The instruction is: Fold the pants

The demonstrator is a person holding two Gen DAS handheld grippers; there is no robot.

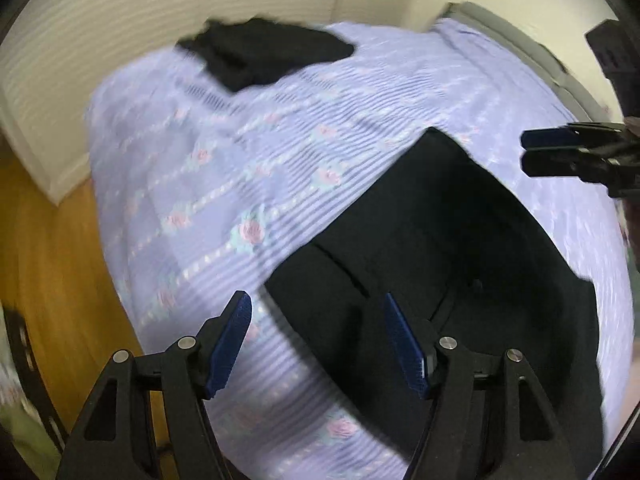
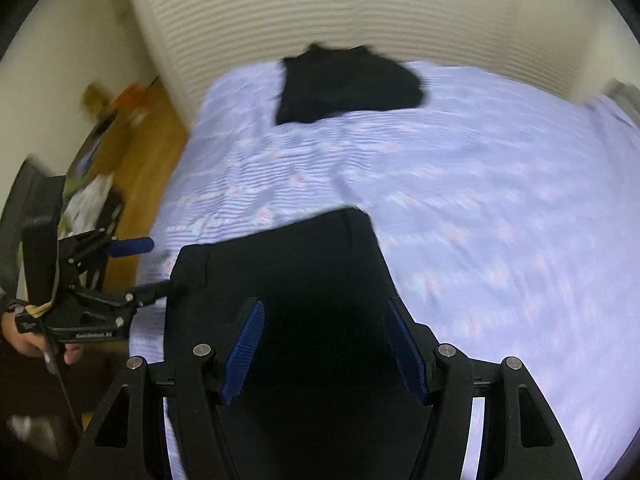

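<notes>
Black pants [image 1: 440, 240] lie folded on a lilac flowered bedsheet [image 1: 240, 160]. They also show in the right wrist view [image 2: 304, 280]. My left gripper [image 1: 320, 344] is open and empty, hovering over the pants' left edge. My right gripper [image 2: 324, 356] is open and empty, above the near part of the pants. The left gripper shows at the left of the right wrist view [image 2: 148, 268], its fingers at the pants' corner. The right gripper shows at the right edge of the left wrist view [image 1: 532, 152].
A second black folded garment [image 1: 264, 56] lies at the far end of the bed, also in the right wrist view [image 2: 344, 84]. A ribbed white wall [image 2: 340, 12] stands behind. Wooden floor [image 1: 52, 264] with clutter [image 2: 92, 192] lies left of the bed.
</notes>
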